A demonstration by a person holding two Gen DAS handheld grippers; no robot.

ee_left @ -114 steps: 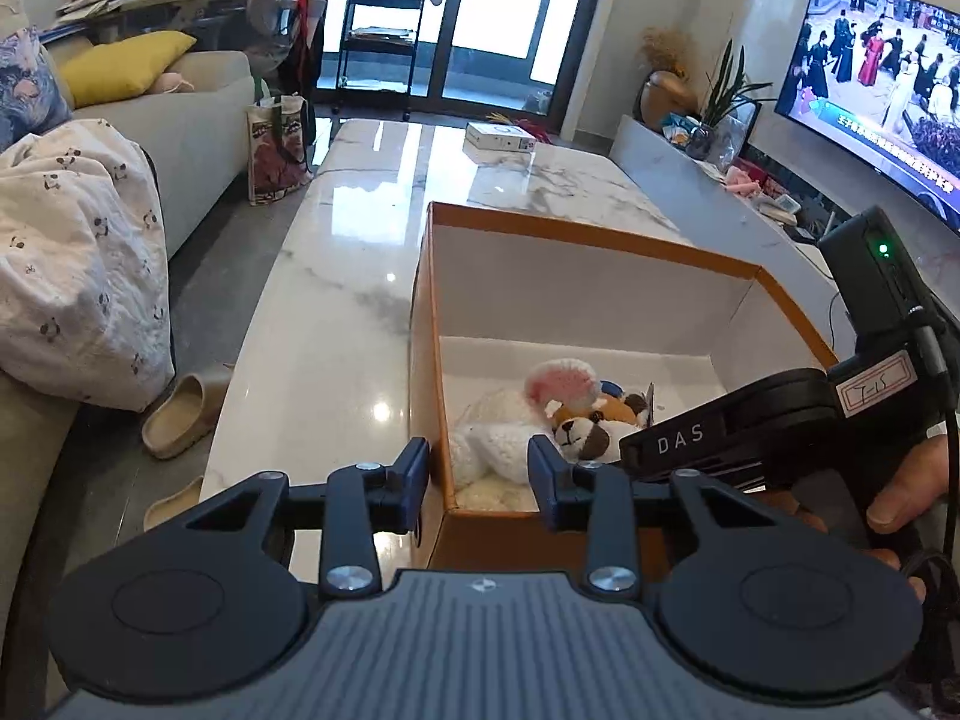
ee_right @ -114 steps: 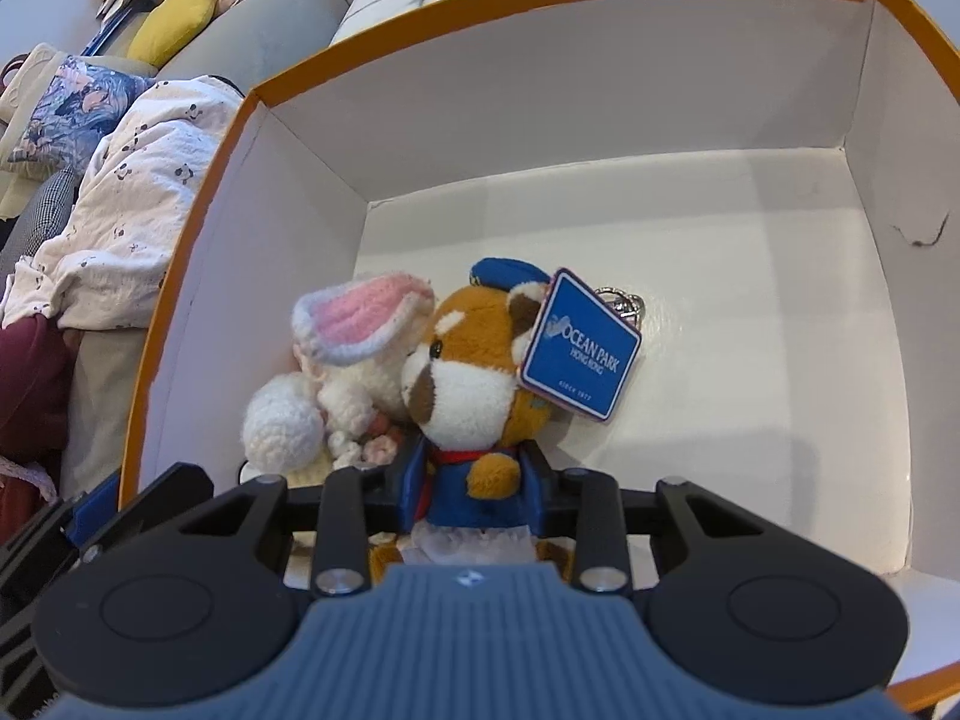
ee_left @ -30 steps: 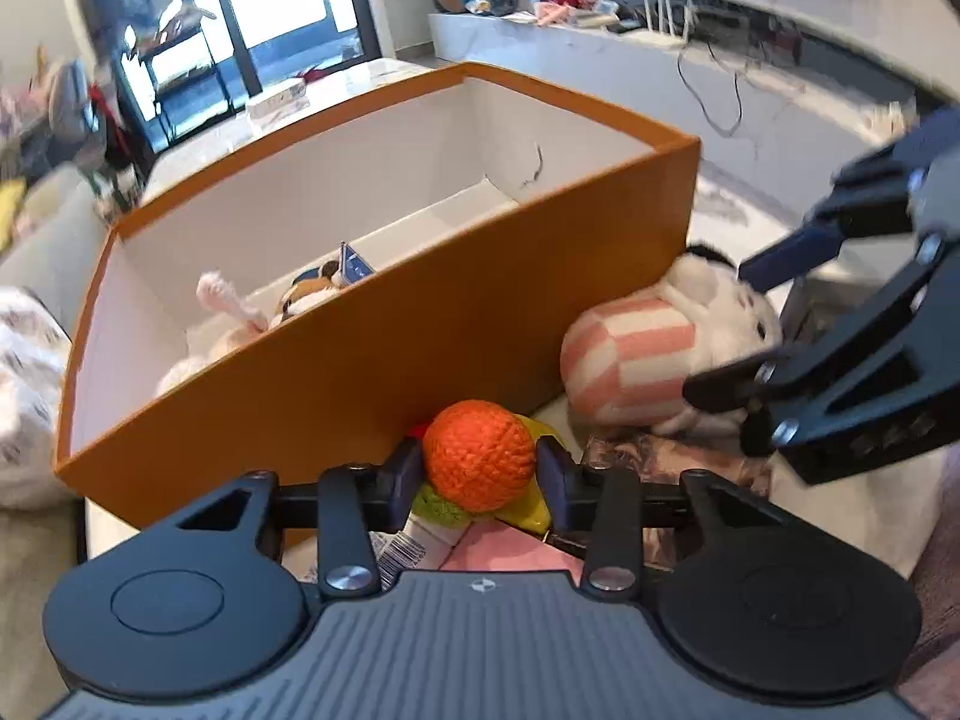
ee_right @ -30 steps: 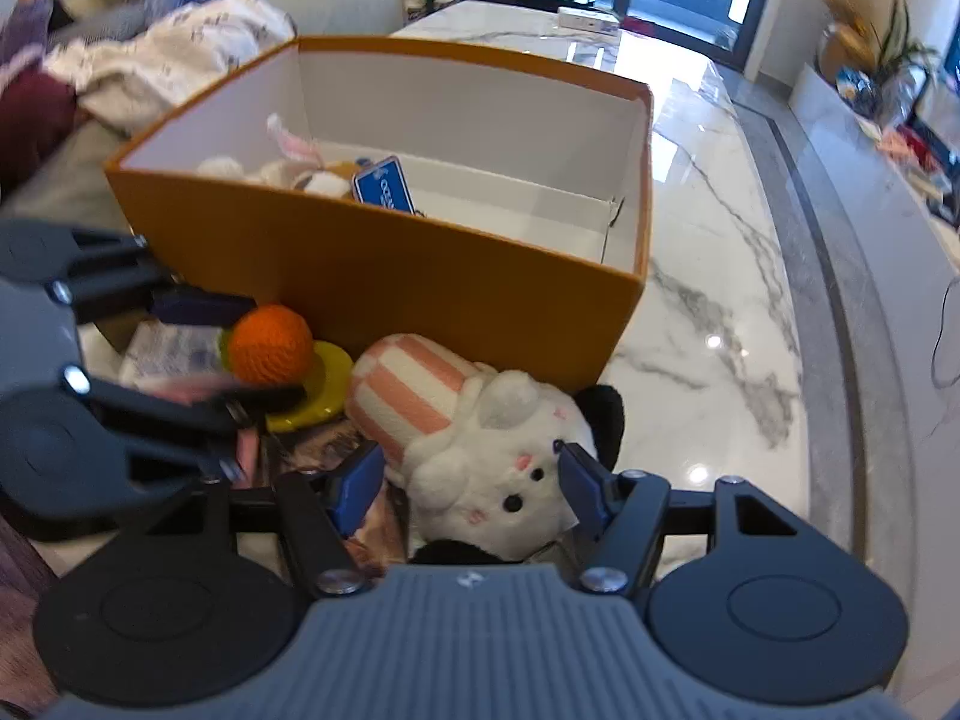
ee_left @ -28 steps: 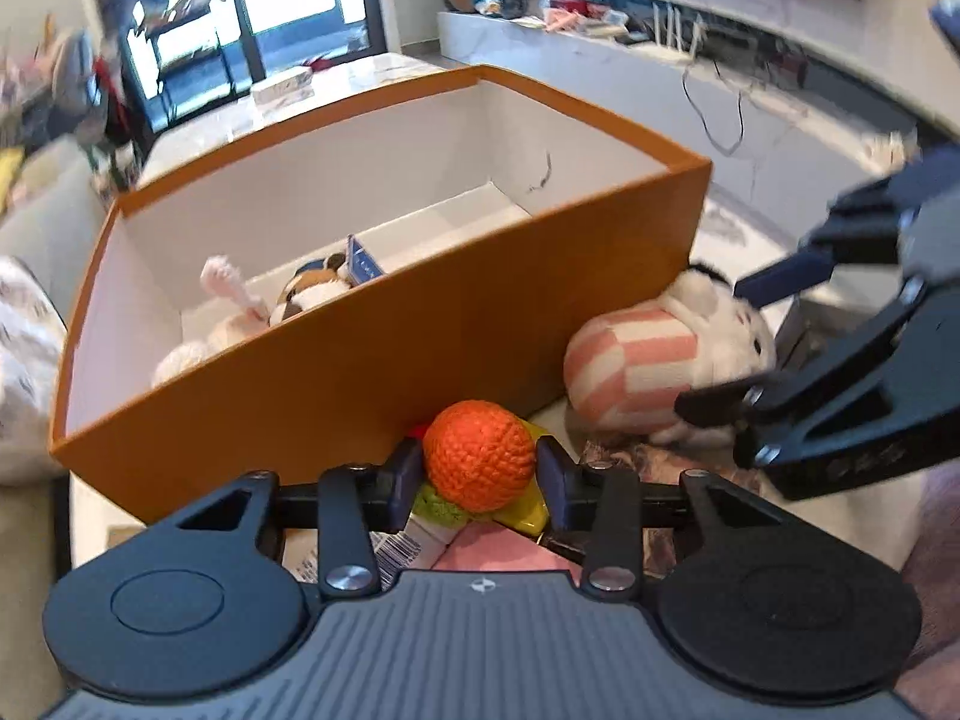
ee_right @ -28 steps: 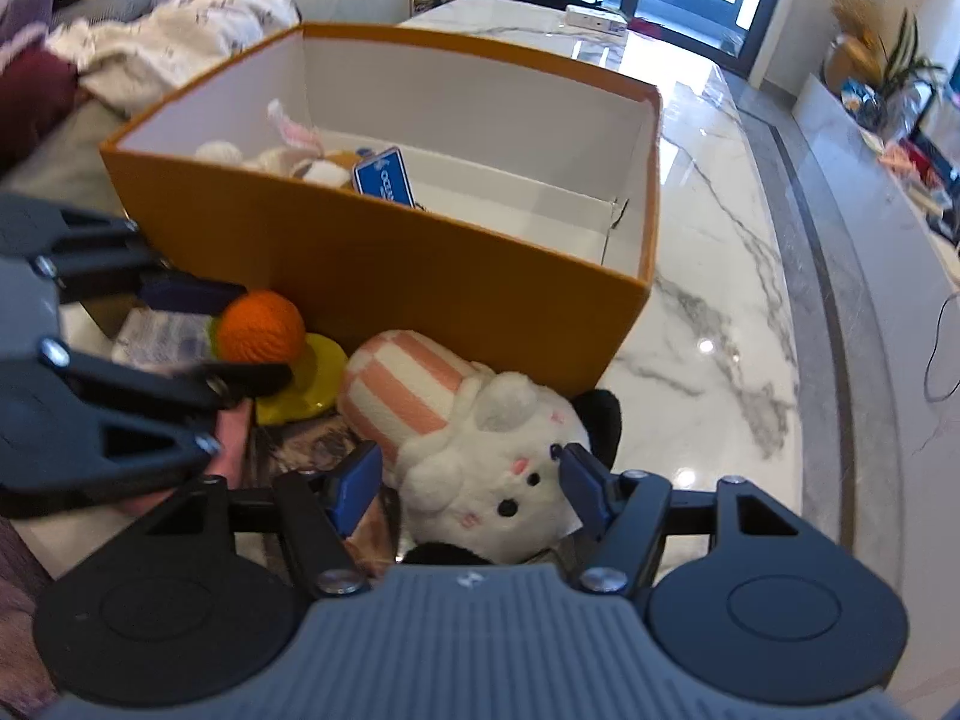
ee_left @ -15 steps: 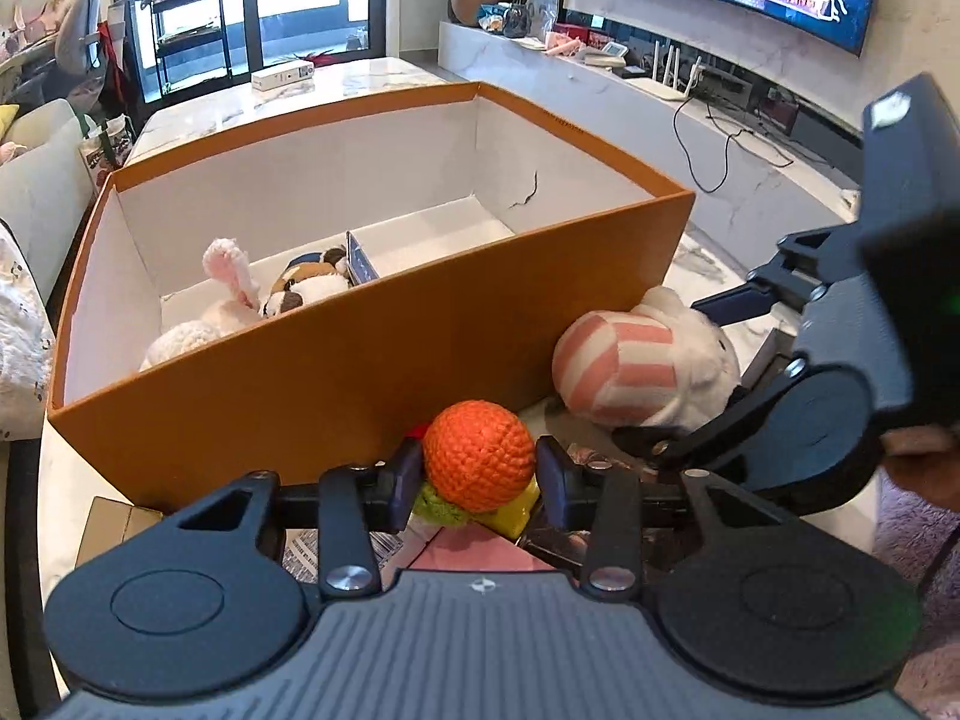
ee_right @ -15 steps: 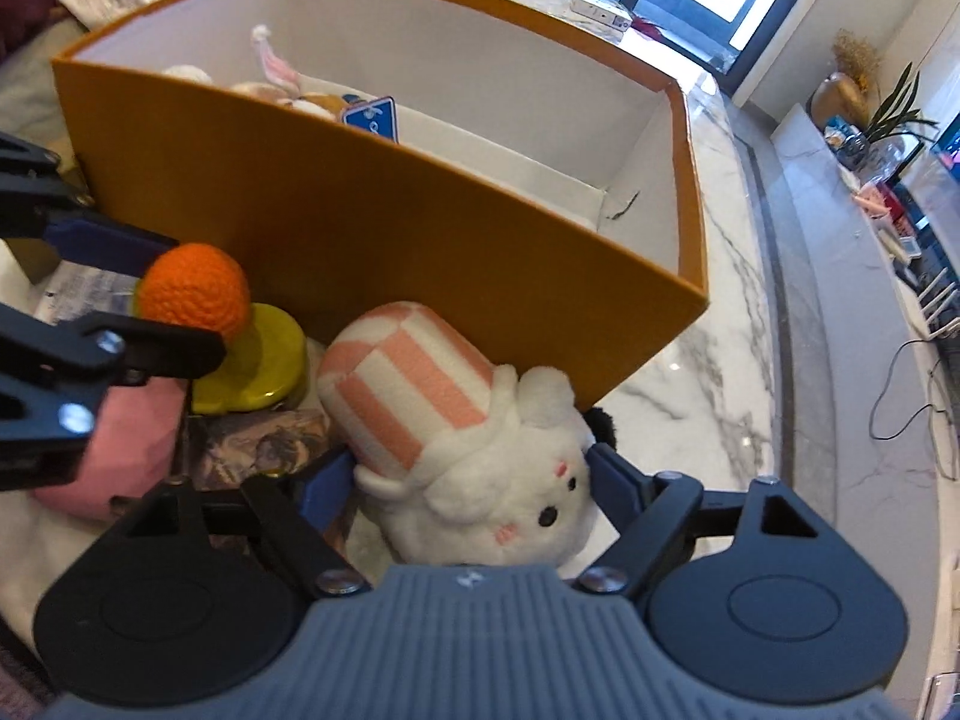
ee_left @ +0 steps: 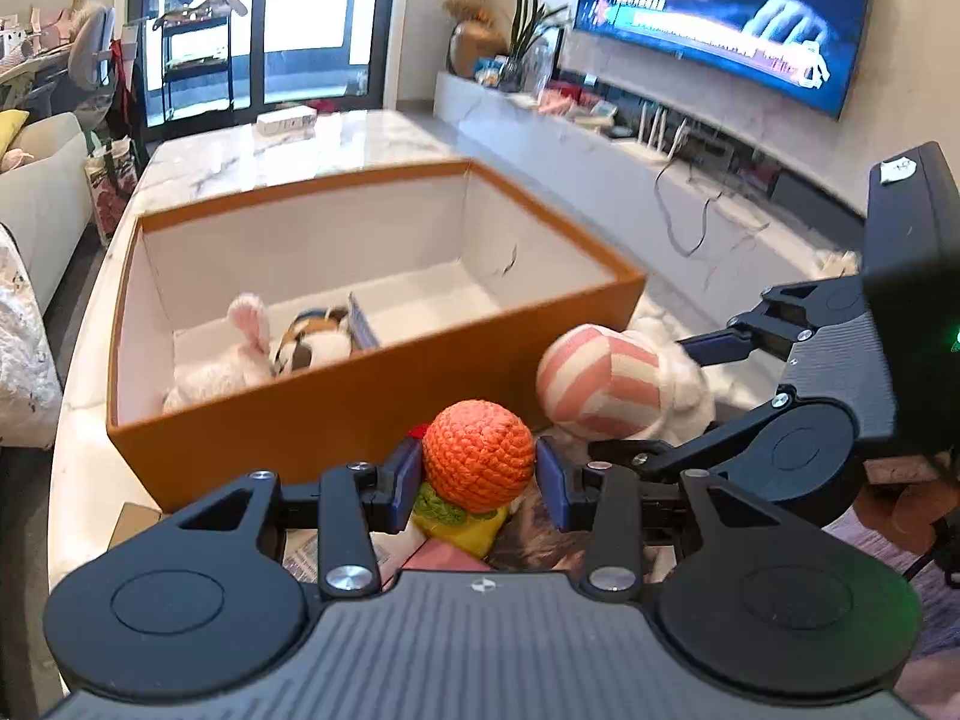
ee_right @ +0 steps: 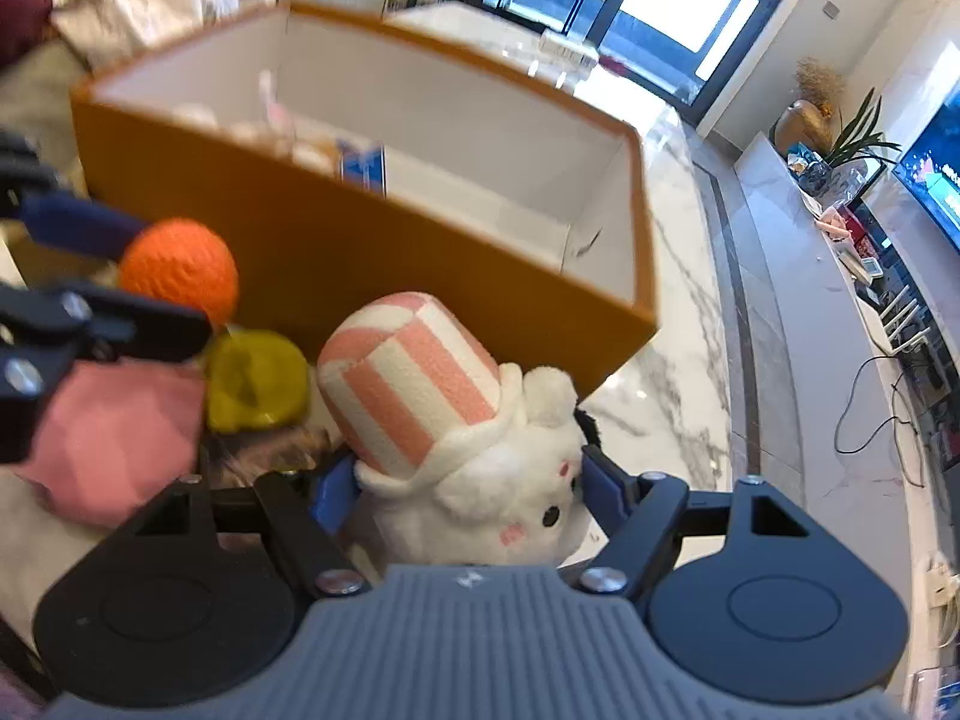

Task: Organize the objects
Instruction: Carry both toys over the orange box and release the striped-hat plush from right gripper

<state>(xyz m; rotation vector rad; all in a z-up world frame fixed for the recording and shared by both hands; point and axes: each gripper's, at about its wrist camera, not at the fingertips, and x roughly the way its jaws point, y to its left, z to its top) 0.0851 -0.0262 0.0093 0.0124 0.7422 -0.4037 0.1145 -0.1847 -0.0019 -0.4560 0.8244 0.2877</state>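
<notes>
Gripping an orange crocheted ball (ee_left: 478, 455) between its blue pads, the left gripper (ee_left: 478, 474) holds it at the near outer wall of the open orange cardboard box (ee_left: 384, 414), which stands on the white marble table (ee_left: 252, 159). A yellow-and-green knitted piece (ee_left: 462, 519) hangs under the ball. Inside the box, at its left end, lie a white plush rabbit with pink ears (ee_left: 240, 342) and a brown plush animal with a blue tag (ee_left: 318, 339). The rest of the box floor is bare.

From the right wrist view, the right gripper (ee_right: 465, 480) has a white plush bear in a pink-striped hat (ee_right: 462, 444) between its jaws, which have just been closing a little; the pads look pressed into the fur. The bear sits just outside the box's near right corner. A pink soft item (ee_right: 108, 438) and a patterned flat item (ee_right: 264, 450) lie at the table's near edge.

Two toys are stored. The ball and bear seem grasped but not yet in the box, and other items remain.
</notes>
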